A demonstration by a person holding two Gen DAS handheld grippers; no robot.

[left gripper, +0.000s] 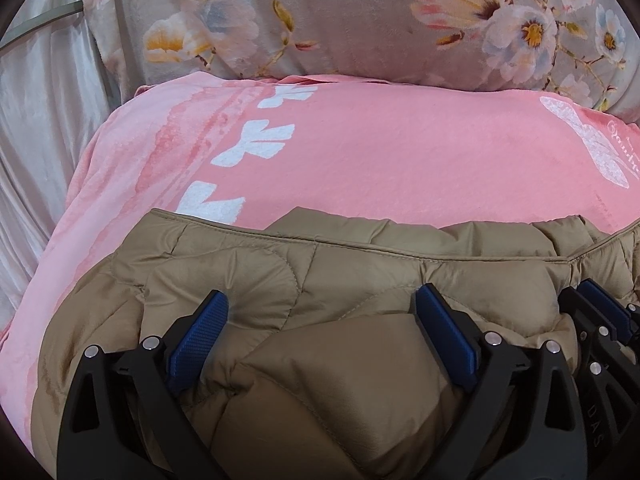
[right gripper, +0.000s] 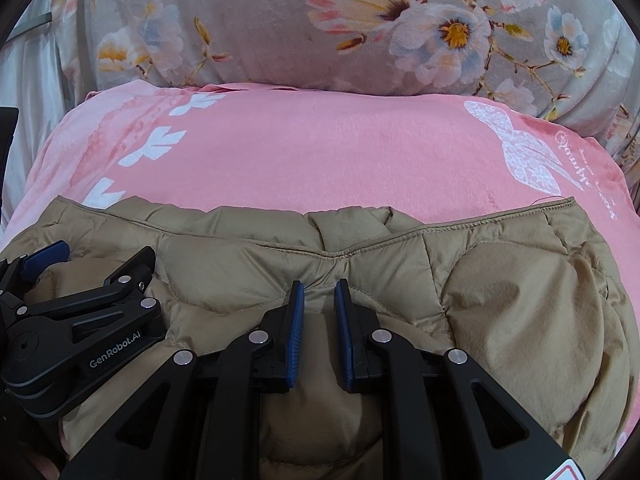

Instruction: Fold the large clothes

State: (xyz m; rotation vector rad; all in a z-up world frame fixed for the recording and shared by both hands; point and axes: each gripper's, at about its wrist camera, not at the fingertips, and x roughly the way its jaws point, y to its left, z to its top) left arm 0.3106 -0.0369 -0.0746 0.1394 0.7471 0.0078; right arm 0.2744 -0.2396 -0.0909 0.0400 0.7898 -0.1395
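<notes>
Tan quilted jacket [left gripper: 320, 280] lies bunched on the near half of a pink blanket [left gripper: 380, 152], hem edge running left-right across the middle of both views. Floral bedding [left gripper: 340, 20] sits at the far side, touching the blanket's far edge.

Hard to read:
- Jacket's near part is cut off by the frame bottom and covered by gripper bodies in both views. Can't tell sleeves from body, or how many layers are stacked.
- Script print by the white butterfly motif [right gripper: 520, 152] is too small and warped to read.
- Pale draped fabric [left gripper: 40, 140] at far left; can't tell what it belongs to.

Left gripper [left gripper: 322, 300]: fingers wide apart, blue pads [left gripper: 196, 344] resting down on the jacket with a puffed fold bulging between them. Pads aren't pressing on that fold from the sides.

Right gripper [right gripper: 319, 292]: fingers nearly together, narrow gap. A ridge of jacket fabric rises under and between the pads; whether it's actually pinched is not clear from here.

View differences:
- Right wrist view shows the jacket's right hem corner [right gripper: 568, 202] and the full butterfly; left wrist view crops both at its right edge.
- Left wrist view shows the jacket's left hem corner [left gripper: 158, 212] and more of the white leaf prints [left gripper: 264, 140].
- Each view catches the other gripper at its inner edge; grippers sit just beside each other.
</notes>
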